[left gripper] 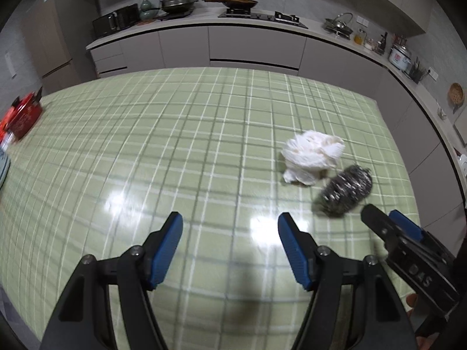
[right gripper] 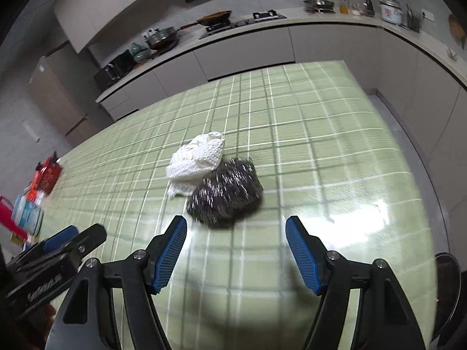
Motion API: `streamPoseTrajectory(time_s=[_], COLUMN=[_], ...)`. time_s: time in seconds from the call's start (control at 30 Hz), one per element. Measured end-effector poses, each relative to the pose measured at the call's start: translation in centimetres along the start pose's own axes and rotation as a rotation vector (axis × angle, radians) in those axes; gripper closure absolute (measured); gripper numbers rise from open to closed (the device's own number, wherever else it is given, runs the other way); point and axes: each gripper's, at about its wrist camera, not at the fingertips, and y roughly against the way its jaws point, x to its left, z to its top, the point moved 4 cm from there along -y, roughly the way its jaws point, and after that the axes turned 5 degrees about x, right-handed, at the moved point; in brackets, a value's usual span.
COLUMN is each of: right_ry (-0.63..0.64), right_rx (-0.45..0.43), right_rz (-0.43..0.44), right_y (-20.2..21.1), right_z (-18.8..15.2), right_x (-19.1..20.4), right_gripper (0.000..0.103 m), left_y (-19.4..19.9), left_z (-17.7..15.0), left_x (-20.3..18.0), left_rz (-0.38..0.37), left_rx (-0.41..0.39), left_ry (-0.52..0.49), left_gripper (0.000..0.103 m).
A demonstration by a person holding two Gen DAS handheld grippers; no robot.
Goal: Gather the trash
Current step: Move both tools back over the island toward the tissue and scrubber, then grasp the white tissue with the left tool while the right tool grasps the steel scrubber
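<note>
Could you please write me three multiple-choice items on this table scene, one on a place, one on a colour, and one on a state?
1. Where does the steel scourer lie?
A. against the crumpled white paper towel
B. on the stove
C. inside the red box

2. What colour is the tablecloth?
A. plain blue
B. green with checks
C. red with dots

3. How does the right gripper stand?
A. shut on the scourer
B. shut on the towel
C. open, holding nothing

Answers: 1 A, the two touch on the table. 2 B, pale green with white and dark lines. 3 C, its blue pads stand apart, short of the scourer.
</note>
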Motion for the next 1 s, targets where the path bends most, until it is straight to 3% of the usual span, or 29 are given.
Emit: streamPoseTrajectory(time_s=[0.3,0.53,0.8,1.0], right_ry=[-0.023,-0.033,-0.076,-0.121], right_rx=[0.045,0.024,0.013,0.025], right_rz=[-0.044,-0.138,-0.051,-0.01], right_y=[-4.7,-3.8,-2.7,-3.9], right_z=[2.0,2.3,3.4,4.3], right_x=[0.8,-2.5,-4.8,-5.3], right_gripper=[0.031,0.031,0.031,0.031], left_y=[-3.2,-4.5,-5.8,-7.2], left_z=[2.8,4.0,5.2,6.1], left_x=[-0.4,-3.3,-8.1,-8.4], left_rz=[-0.053,-0.123,-0.161,-0.163], left_rx=[0.029,0.039,0.024,0.031], left_ry=[-0.041,-0.095,-0.191,-0.202], left_gripper=[0.034,0.034,0.035,0.034])
